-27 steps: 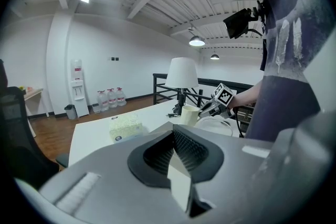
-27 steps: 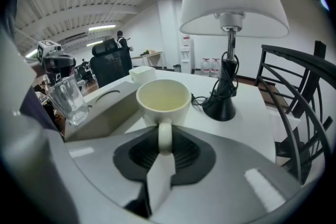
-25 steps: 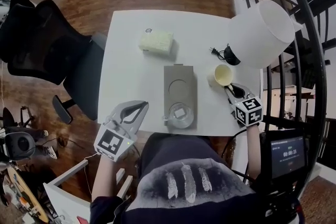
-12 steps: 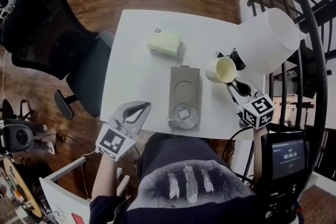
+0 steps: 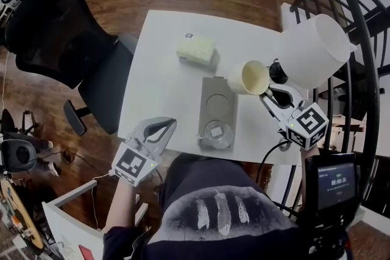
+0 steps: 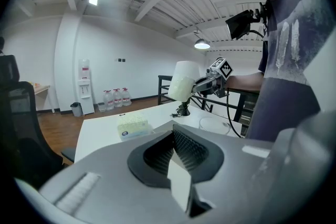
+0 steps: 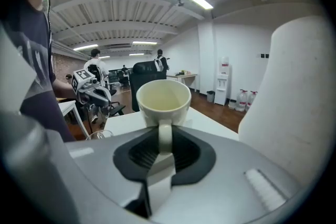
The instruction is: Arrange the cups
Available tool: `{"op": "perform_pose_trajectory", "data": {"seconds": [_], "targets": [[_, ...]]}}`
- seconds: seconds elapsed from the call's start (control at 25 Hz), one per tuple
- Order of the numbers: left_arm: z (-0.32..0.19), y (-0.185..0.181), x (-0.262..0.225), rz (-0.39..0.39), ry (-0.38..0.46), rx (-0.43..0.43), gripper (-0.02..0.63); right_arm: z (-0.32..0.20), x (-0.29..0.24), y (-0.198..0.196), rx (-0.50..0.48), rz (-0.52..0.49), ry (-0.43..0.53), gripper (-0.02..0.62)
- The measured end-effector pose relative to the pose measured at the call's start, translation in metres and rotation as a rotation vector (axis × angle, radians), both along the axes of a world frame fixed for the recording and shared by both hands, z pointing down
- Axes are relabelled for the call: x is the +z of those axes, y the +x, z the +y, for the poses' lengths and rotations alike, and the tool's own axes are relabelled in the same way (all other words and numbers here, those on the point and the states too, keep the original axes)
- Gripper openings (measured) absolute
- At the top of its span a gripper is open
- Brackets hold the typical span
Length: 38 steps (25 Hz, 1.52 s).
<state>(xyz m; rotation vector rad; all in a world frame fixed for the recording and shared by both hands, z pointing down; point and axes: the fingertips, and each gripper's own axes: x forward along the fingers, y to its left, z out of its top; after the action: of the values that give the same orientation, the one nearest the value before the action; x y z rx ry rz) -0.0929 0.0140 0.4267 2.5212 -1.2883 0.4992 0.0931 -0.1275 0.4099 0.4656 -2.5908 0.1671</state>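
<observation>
Head view gives us the cream ceramic mug (image 5: pixel 248 77) off the white tabletop (image 5: pixel 158 70), hanging in the air just beside the far right corner of the grey rectangular tray (image 5: pixel 208 84), its mouth tipped towards us. Our right tongs (image 5: pixel 267 94) are closed on the mug's handle alone, the pads pinching that thin loop while the body sticks out past the tips. Our left tongs (image 5: pixel 160 126) are fully closed on nothing and hover by the near left edge of the tabletop. A clear glass cup (image 5: pixel 215 133) sits in the tray's near round recess and the far recess (image 5: pixel 217 101) is bare, so we judge the mug goes there. The risk we see is the handle grip: the heavy body may swivel between the pads, so the mug could land crooked, clip the glass cup or slip free. The big white lampshade (image 5: pixel 314 49) stands close behind the right tongs, and a wide swing could knock it.
</observation>
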Motion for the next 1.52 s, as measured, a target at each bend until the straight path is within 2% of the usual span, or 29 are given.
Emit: {"op": "perform_pose_trajectory", "data": {"seconds": [0.36, 0.48, 0.76, 1.12, 1.36, 1.52], "targets": [[0.006, -0.007, -0.002, 0.016, 0.002, -0.039, 0.015, 0.020, 0.000, -0.027, -0.156, 0.055, 0.002, 0.048], [0.009, -0.010, -0.001, 0.000, 0.000, -0.040, 0.015, 0.026, 0.006, -0.034, -0.203, 0.079, -0.007, 0.048], [0.015, -0.012, 0.000, 0.002, -0.010, -0.058, 0.015, 0.039, 0.026, -0.046, -0.340, 0.172, 0.012, 0.048], [0.016, -0.011, 0.000, 0.002, -0.022, -0.051, 0.015, 0.048, 0.060, -0.044, -0.421, 0.270, 0.038, 0.048], [0.012, -0.009, 0.003, 0.011, -0.032, -0.042, 0.015, 0.056, 0.076, -0.049, -0.453, 0.273, 0.026, 0.048], [0.011, -0.011, 0.006, 0.022, -0.033, -0.050, 0.015, 0.060, 0.091, -0.049, -0.475, 0.309, 0.038, 0.048]]}}
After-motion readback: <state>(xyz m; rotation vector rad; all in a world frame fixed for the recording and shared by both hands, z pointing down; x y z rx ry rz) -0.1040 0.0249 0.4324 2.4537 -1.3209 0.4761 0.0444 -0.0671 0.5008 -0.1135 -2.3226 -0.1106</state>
